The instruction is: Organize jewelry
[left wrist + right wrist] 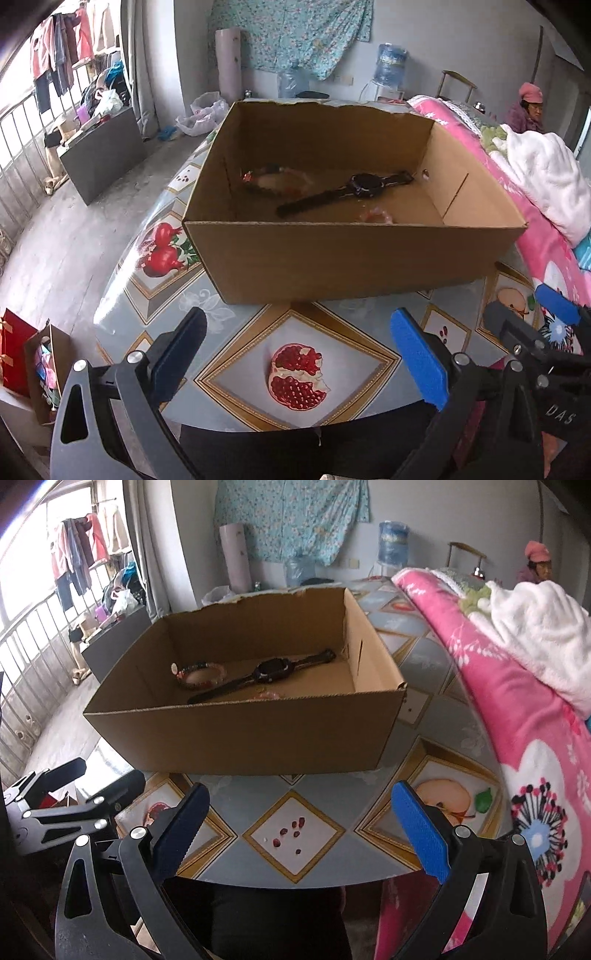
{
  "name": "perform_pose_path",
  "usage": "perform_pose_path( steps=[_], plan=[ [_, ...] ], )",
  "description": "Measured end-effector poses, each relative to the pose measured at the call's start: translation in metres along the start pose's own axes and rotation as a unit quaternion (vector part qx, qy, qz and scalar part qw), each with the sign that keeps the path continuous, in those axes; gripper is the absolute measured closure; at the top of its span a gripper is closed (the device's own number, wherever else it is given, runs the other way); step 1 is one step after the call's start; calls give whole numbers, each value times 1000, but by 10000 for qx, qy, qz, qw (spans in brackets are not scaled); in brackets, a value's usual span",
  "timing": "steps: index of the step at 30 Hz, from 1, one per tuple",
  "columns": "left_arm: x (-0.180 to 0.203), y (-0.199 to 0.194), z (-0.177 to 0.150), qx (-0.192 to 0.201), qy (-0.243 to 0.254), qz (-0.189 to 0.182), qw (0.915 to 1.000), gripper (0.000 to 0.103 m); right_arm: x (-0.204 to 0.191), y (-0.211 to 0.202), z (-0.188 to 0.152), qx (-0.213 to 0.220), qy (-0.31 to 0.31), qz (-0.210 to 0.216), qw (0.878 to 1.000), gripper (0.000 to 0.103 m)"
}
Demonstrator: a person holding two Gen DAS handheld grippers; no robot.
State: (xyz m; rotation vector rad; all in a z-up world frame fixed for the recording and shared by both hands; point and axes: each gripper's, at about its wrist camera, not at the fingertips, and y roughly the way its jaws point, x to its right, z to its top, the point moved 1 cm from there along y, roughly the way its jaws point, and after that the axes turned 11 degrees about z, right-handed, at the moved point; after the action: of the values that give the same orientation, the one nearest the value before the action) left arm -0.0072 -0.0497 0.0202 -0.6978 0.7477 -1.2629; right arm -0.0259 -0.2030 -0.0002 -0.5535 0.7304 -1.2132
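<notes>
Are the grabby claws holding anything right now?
No. Both are open with nothing between their fingers: the left hand-held gripper and the right hand-held gripper. The watch and the bracelet lie in the cardboard box.

Sitting on the table (436, 734): one cardboard box (258, 734). Lying inside it: one black watch (271, 672), one beaded bracelet (203, 675), and one pinkish piece (267, 694) too hidden by the wall to be identified. Hovering at the near edge: two grippers, left gripper (299, 354) and right gripper (299, 830), each gaping wide. Standing at the far wall: two water jugs.
</notes>
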Motion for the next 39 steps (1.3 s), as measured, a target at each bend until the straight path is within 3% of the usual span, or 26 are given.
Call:
perform_pose_path(
  steps=[39],
  plan=[
    [-3,5,2,-35,-73,98,9999,5,4,7,-1,-107,77,72,9999,8]
  ],
)
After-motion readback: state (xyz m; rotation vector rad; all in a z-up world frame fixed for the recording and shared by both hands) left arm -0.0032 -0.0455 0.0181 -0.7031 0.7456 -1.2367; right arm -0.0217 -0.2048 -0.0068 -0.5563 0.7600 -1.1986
